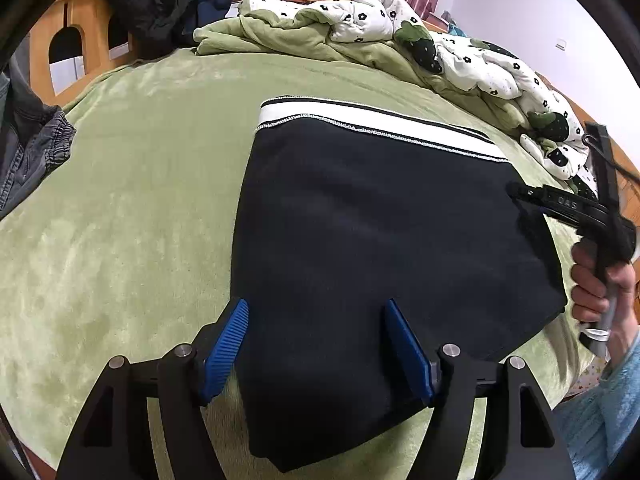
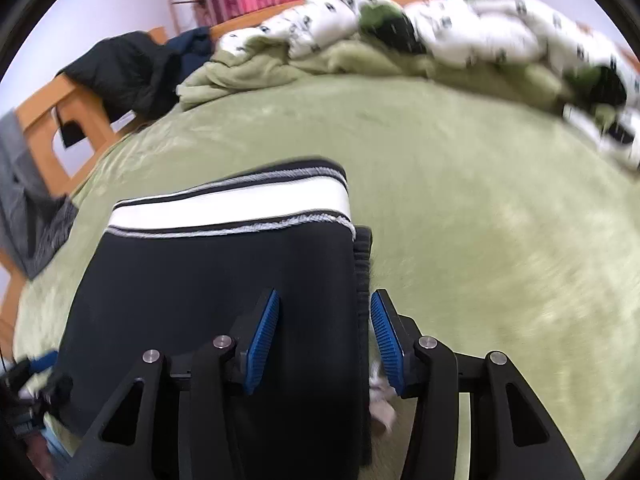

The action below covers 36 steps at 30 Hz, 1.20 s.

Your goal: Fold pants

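Observation:
Black pants [image 1: 380, 240] with a white waistband [image 1: 372, 124] lie folded flat on the green blanket [image 1: 120, 220]. My left gripper [image 1: 318, 332] hangs over their near left corner. Its blue pads [image 1: 228, 348] stand wide apart and open, with the cloth beneath them and not pinched. In the left wrist view, a hand [image 1: 592, 288] holds my right gripper [image 1: 516, 192] at the pants' right edge. In the blurred right wrist view, the right gripper [image 2: 324, 320] straddles the right edge of the pants [image 2: 200, 288]. It is open, and its pads [image 2: 386, 344] are clear of the cloth.
A crumpled white flowered quilt [image 1: 480, 64] and a green blanket [image 1: 288, 36] are heaped along the far side. Dark jackets [image 1: 152, 4] hang on the wooden bed frame [image 1: 44, 40] at far left. Grey jeans [image 1: 32, 152] lie at the left edge.

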Each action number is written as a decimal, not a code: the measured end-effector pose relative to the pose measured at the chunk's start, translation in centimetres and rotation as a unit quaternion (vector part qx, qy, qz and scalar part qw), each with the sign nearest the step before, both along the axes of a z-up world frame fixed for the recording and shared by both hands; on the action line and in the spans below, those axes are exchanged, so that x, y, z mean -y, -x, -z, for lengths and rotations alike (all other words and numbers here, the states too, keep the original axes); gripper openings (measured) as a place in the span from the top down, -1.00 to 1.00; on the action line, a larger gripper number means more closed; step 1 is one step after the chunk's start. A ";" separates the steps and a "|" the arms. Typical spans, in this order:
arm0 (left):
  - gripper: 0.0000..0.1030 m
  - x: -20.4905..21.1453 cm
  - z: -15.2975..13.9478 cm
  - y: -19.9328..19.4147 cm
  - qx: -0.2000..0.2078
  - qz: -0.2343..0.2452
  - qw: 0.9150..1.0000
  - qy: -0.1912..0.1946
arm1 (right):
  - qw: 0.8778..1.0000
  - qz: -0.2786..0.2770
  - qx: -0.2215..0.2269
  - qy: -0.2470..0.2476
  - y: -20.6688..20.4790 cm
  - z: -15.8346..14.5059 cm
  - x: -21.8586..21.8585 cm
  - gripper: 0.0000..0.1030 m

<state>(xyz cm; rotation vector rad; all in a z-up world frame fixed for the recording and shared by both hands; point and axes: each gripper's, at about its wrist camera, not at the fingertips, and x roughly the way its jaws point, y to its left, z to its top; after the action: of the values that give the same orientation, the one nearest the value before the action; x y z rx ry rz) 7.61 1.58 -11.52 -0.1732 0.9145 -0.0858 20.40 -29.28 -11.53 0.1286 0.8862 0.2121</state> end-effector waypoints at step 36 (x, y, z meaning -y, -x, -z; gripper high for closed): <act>-0.65 3.7 -14.7 14.1 0.125 -0.019 0.992 -0.007 | 0.989 0.055 0.100 0.091 26.6 -13.2 -1.2 -0.74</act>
<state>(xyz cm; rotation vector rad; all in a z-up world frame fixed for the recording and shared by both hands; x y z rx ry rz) -6.51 -2.09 3.19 -0.1623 0.6610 -0.0646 -6.17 -28.08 1.68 -0.0147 0.6933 0.0397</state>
